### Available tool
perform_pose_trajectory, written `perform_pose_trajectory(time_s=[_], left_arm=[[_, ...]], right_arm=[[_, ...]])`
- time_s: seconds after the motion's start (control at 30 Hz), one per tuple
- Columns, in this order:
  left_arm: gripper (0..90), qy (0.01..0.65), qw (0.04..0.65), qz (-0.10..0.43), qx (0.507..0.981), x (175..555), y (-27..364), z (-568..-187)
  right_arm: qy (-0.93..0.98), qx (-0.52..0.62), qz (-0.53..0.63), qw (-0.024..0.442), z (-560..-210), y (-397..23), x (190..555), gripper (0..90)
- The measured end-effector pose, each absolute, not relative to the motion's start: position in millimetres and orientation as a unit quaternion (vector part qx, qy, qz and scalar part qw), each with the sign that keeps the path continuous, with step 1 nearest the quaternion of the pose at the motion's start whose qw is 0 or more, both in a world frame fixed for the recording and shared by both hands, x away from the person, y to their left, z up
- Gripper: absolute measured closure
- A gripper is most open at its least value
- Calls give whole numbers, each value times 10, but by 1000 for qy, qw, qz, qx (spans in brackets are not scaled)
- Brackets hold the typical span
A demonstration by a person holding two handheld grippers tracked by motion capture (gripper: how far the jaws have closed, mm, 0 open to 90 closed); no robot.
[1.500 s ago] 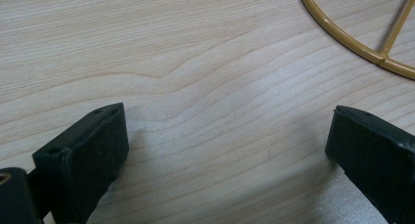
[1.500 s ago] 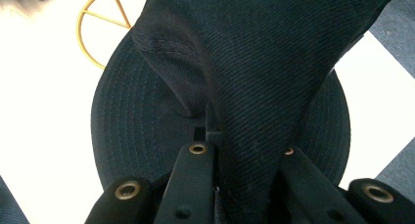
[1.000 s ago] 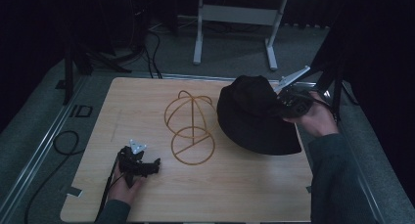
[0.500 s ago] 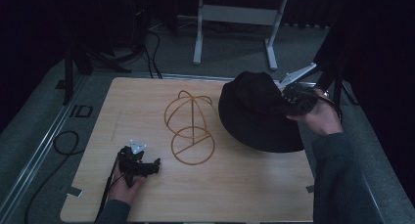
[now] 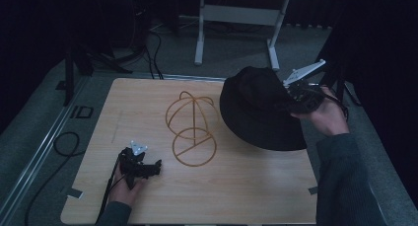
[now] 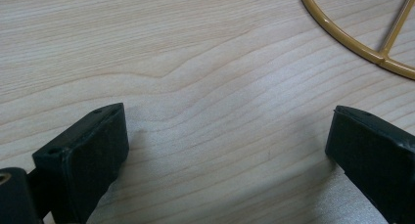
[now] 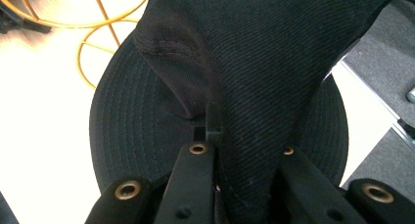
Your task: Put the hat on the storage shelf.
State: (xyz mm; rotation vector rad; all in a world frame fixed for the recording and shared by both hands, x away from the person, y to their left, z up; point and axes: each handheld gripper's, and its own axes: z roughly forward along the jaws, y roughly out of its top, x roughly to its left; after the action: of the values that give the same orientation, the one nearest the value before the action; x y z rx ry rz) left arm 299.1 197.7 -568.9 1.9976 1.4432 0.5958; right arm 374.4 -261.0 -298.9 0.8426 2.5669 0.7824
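A black bucket hat (image 5: 256, 107) is lifted at the right of the wooden table (image 5: 148, 107), its brim tilted toward me. My right gripper (image 5: 291, 98) is shut on the hat's crown; in the right gripper view the cloth (image 7: 264, 77) is pinched between the jaws and rises above them. A golden wire hat stand (image 5: 191, 127) with a dome and a round base ring sits at the table's middle. My left gripper (image 5: 156, 168) rests low at the front left, open, and its jaws stand wide apart over bare wood (image 6: 215, 111) with the stand's ring (image 6: 342, 38) just beyond.
A white metal frame (image 5: 236, 18) stands on the grey floor behind the table. Cables (image 5: 59, 147) lie on the floor at the left, beside a metal rail. The table's right edge (image 5: 308, 162) runs close under my right forearm.
The right gripper and the hat have shifted slightly, the hat lifting a little more off the table. The left gripper has stayed where it was.
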Motion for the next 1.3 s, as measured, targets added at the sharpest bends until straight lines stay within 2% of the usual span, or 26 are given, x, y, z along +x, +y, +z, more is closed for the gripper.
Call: perform_pose_trajectory(time_s=[1.3], left_arm=[[26, 542, 298, 225, 753, 2991, 1979, -5689]], right_arm=[[884, 287, 327, 172, -2797, -2672, 3619, 867]])
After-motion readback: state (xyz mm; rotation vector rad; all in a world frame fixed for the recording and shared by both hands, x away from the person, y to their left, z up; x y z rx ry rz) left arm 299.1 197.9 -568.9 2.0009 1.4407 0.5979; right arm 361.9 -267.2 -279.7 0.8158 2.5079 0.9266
